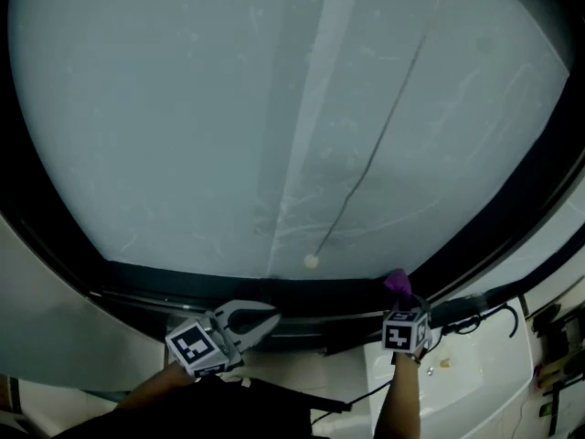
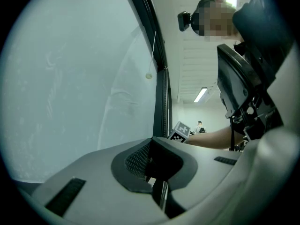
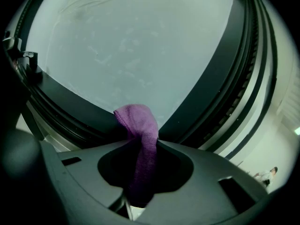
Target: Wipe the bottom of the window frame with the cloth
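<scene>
Right gripper [image 3: 140,146] is clamped shut on a purple cloth [image 3: 139,123]. A folded wad sticks out past the tips, probably so that fabric and not plastic meets the window frame [image 3: 70,102]. In the head view the cloth [image 1: 398,283] sits at the frame's bottom rail [image 1: 302,293], toward its right end, touching it or just short; contact cannot be confirmed. The right gripper [image 1: 400,298] points up and away from the person toward the rail, with the forearm [image 1: 402,396] reaching roughly straight forward under it. That looks like a start pose for a sideways wipe along the rail.

Left gripper [image 1: 267,318] is closed with nothing between its jaws, and the left gripper view shows the pads [image 2: 140,161] pressed together. It is parked just below the frame, well left of the cloth, likely just kept out of the wiping path. Its forearm [image 1: 151,393] comes in slanted from the lower left. Wiping seems not yet done.
</scene>
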Demonstrator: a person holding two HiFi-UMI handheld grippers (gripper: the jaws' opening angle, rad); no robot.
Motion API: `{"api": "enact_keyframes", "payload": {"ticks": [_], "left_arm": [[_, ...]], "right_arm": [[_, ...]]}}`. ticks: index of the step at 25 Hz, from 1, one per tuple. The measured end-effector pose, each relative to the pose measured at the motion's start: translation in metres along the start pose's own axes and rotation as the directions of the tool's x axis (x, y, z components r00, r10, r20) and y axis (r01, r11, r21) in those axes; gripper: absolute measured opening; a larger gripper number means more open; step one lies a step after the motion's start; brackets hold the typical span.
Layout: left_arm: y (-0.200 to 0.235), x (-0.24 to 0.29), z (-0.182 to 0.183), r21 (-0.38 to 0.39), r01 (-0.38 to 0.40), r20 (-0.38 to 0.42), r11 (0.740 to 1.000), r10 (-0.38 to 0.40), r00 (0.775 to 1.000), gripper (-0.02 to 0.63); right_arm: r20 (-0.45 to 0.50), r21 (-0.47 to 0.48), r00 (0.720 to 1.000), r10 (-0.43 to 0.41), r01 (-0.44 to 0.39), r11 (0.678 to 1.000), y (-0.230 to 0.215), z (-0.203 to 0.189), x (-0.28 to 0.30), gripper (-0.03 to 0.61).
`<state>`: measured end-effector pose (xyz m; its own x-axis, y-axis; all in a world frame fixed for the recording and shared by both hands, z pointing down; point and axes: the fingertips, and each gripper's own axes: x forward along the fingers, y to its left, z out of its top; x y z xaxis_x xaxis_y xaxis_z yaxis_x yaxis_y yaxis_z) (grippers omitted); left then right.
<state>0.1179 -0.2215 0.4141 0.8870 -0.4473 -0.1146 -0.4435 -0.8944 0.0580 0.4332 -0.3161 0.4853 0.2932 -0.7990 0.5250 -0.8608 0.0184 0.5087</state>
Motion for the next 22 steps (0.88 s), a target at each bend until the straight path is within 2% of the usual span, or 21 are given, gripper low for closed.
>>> {"api": "enact_keyframes", "payload": {"ticks": [18, 22], "left_arm": [[0.002, -0.002, -0.003, 0.019, -0.039, -0.006, 0.999, 0.040, 0.999, 0.005], [0.002, -0.003, -0.003, 0.017, -0.044, -0.005, 0.999, 0.044, 0.999, 0.005]], "right_arm": [[0.006, 0.041, 1.000, -0.022, 0.021, 0.999, -0.005, -0.011, 0.006, 0.084], [0.006, 0.060, 0.999, -0.048, 0.047, 0.997, -0.009, -0.011, 0.004, 0.084]]}}
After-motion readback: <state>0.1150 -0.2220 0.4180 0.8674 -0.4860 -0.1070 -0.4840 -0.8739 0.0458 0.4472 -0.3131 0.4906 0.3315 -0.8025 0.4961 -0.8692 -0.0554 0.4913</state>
